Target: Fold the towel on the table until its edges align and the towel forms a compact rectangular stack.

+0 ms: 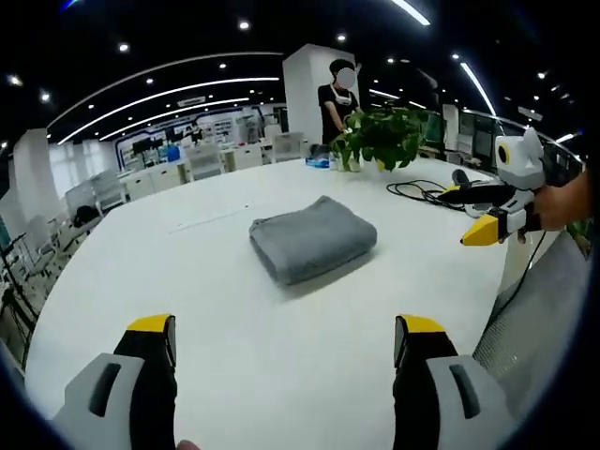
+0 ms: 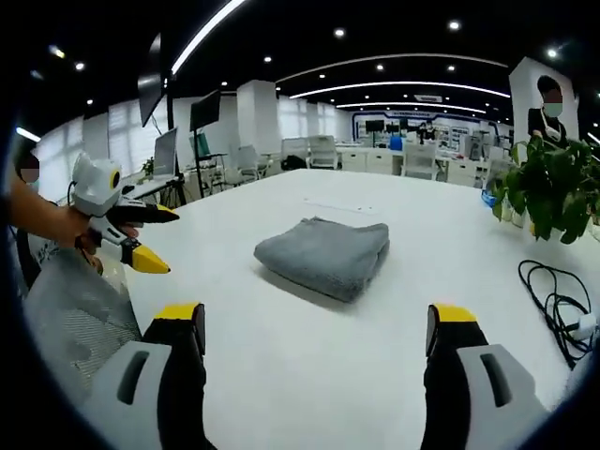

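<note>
The grey towel [image 1: 312, 239] lies mid-frame in the left gripper view, folded into a thick rectangle on the white table [image 1: 187, 319], its edges looking close to square. The left gripper [image 1: 286, 342] hangs low in the frame, jaws spread wide on nothing; the right gripper [image 2: 317, 328] likewise gapes empty, well short of the cloth. To my eye the folding looks finished, so the job now is mostly to check the stack, nudging any stray corner flush rather than lifting a layer, and keeping both tools clear of it. At the upper right of the left gripper view a potted plant [image 1: 380, 136] stands; its pot is too small to make out, possibly white. A black cable [image 2: 553, 300] coils near the right edge of the right gripper view.
</note>
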Action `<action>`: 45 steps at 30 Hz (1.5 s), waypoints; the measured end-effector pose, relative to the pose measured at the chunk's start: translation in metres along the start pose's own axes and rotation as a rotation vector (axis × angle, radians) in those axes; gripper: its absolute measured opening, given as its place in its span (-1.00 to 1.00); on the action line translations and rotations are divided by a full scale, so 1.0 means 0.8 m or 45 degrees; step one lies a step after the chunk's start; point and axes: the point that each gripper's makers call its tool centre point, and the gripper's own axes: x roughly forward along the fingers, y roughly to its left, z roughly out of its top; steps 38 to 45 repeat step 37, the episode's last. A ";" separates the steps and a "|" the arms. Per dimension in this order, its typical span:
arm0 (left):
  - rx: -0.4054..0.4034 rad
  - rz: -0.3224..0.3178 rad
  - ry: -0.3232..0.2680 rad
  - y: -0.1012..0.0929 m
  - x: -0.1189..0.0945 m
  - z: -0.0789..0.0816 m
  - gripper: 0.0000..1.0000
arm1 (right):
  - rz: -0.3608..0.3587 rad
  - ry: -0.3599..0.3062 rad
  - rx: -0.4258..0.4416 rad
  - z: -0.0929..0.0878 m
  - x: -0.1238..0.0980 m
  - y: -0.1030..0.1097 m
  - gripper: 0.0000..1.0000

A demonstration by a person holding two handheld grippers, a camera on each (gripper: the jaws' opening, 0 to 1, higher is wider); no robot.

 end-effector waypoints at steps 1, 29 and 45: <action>0.000 0.001 0.001 0.000 0.000 -0.001 0.99 | 0.001 0.000 -0.006 -0.002 0.000 0.001 0.99; -0.035 0.033 -0.014 0.012 0.002 -0.019 0.99 | 0.026 0.026 -0.098 -0.003 0.003 0.021 0.99; -0.051 0.030 -0.002 0.015 0.004 -0.023 0.99 | -0.001 0.013 -0.081 -0.002 0.002 0.011 0.99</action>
